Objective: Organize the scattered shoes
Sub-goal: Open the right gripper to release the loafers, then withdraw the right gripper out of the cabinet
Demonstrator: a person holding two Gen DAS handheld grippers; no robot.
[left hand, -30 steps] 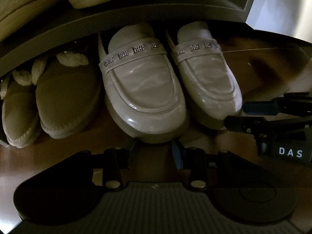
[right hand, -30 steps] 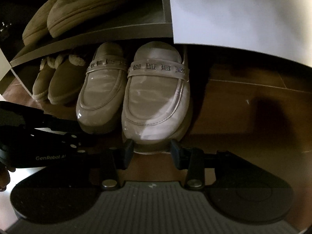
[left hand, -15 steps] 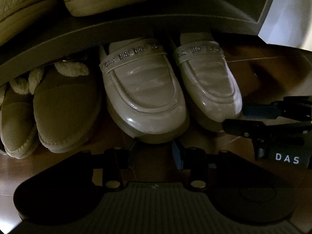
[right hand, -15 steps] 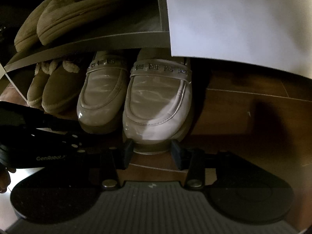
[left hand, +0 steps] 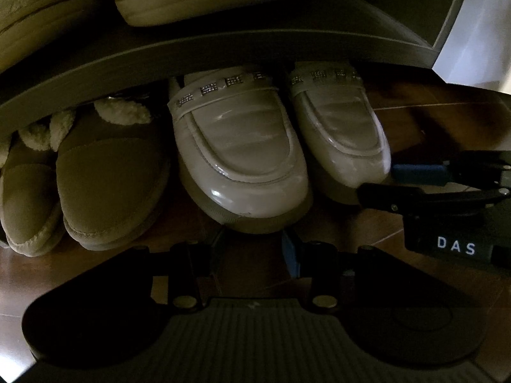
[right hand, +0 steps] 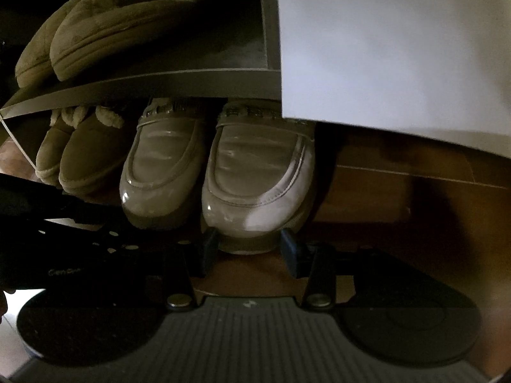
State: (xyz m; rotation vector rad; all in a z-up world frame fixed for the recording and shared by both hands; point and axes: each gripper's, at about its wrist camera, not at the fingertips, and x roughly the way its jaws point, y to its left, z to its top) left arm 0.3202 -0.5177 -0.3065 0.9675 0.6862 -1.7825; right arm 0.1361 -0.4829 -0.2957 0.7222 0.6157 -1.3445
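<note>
The step in hand looks like seating the pair of loafers under the shelf [left hand: 223,48], toes toward the near side. The left gripper [left hand: 254,245] has its jaws drawn narrow and its tips sit at the toe of the left loafer [left hand: 236,146]; whether they pinch it I cannot tell. The right gripper [right hand: 249,245] is narrow too and seems to clamp the toe tip of the right loafer [right hand: 255,166], which lies touching its mate on the floor [right hand: 383,198]. To do it well, I would push both shoes straight toward the far side together, keeping the toes level with each other and with the low slippers [left hand: 108,185] just to the left, and not crowd those. The glossy toes may slip, so press low, at the sole. Count: two loafers, two fleece-lined slippers beneath the shelf, two top slippers [right hand: 111,32] upon it, two grippers
</note>
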